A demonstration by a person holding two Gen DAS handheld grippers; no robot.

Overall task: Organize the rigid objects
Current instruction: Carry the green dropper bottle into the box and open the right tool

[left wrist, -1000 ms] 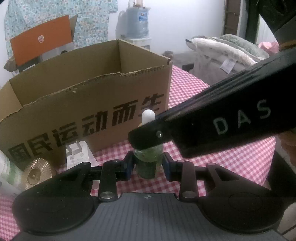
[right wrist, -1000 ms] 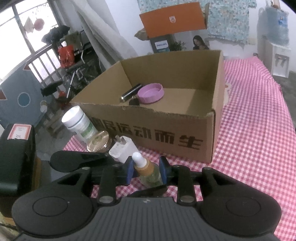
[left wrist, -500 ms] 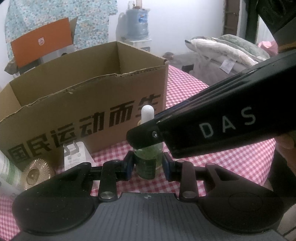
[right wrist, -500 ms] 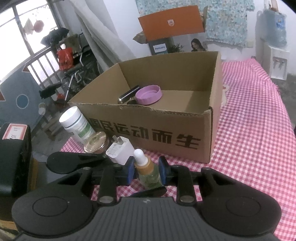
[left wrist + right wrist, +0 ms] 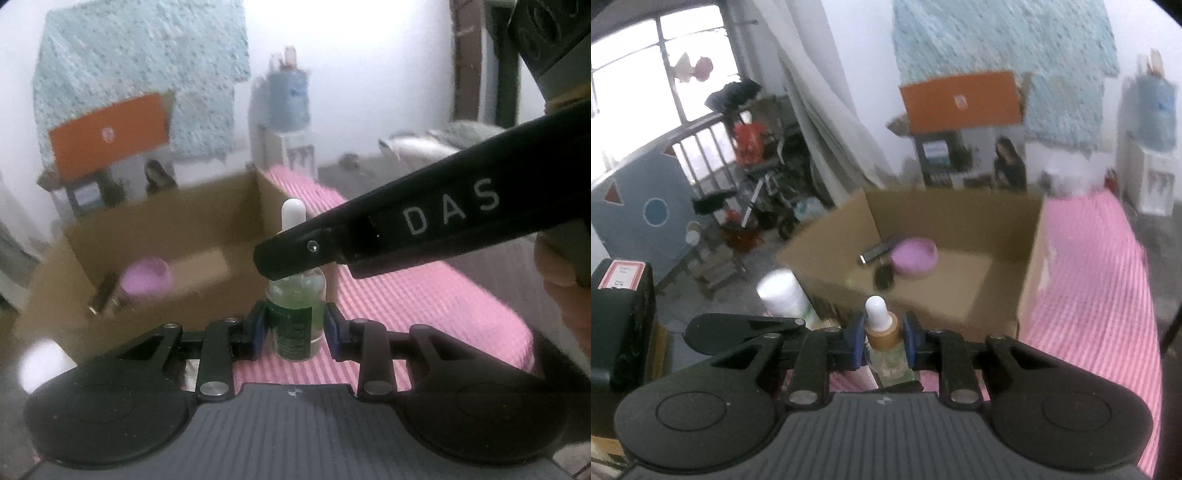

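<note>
A glass dropper bottle [image 5: 296, 314] with green liquid, a tan collar and a white bulb cap is held upright by both grippers at once. My left gripper [image 5: 295, 326] is shut on its lower body. My right gripper [image 5: 884, 341] is shut on its neck, and its black finger [image 5: 406, 236] crosses the left wrist view. The bottle [image 5: 882, 343] is lifted above the red-checked table, in front of the open cardboard box [image 5: 1030, 266]. Inside the box lie a purple bowl [image 5: 914, 254] and a dark tube [image 5: 879, 252].
A white cylindrical bottle [image 5: 785, 297] stands left of the box. The pink checked tablecloth [image 5: 1089, 295] stretches to the right of the box. A water dispenser [image 5: 288, 122] and an orange box [image 5: 107, 140] stand behind. Both views are motion-blurred.
Both grippers have risen with the dropper bottle, from table level to above the box's front wall. The box interior now shows in the left wrist view.
</note>
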